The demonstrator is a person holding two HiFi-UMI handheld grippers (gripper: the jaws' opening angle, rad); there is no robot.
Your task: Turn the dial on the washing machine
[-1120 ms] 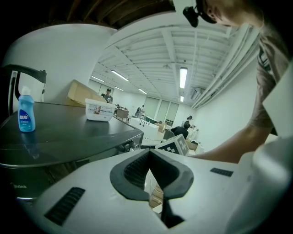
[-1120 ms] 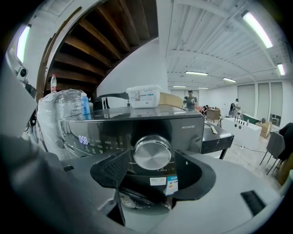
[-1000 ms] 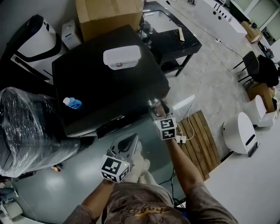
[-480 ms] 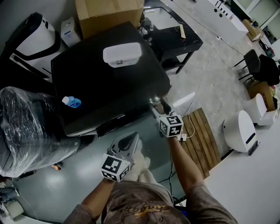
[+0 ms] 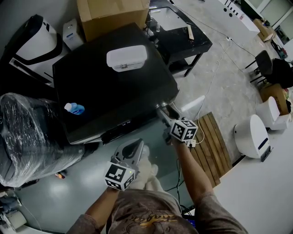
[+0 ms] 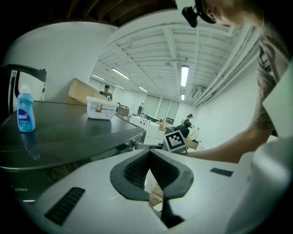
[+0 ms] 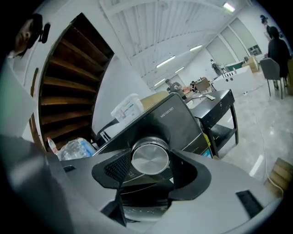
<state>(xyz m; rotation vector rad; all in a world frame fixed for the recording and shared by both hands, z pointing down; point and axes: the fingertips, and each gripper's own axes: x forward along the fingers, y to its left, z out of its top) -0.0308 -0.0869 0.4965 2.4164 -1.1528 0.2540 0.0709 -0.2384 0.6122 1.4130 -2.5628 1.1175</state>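
Note:
The black washing machine [image 5: 110, 87] fills the upper left of the head view. Its silver dial [image 5: 160, 109] sits at the front right corner. My right gripper [image 5: 163, 112] reaches up to it from below, its marker cube tilted to the right. In the right gripper view the round metal dial [image 7: 150, 157] sits face-on between the two dark pads [image 7: 120, 167], which press on its rim. My left gripper [image 5: 135, 147] hangs lower, in front of the machine, apart from it. In its own view the left gripper [image 6: 149, 153] has its tips together with nothing between them.
A blue bottle [image 5: 74, 108] and a white lidded box [image 5: 127, 58] stand on the machine's top. A cardboard box [image 5: 112, 13] is behind it, a plastic-wrapped bundle [image 5: 27, 132] to its left, a black table [image 5: 183, 39] to its right. A wooden pallet [image 5: 211, 144] lies on the floor.
The right gripper's marker cube has swung to the right and rolled while its jaws stayed at the dial. The left gripper has hardly moved.

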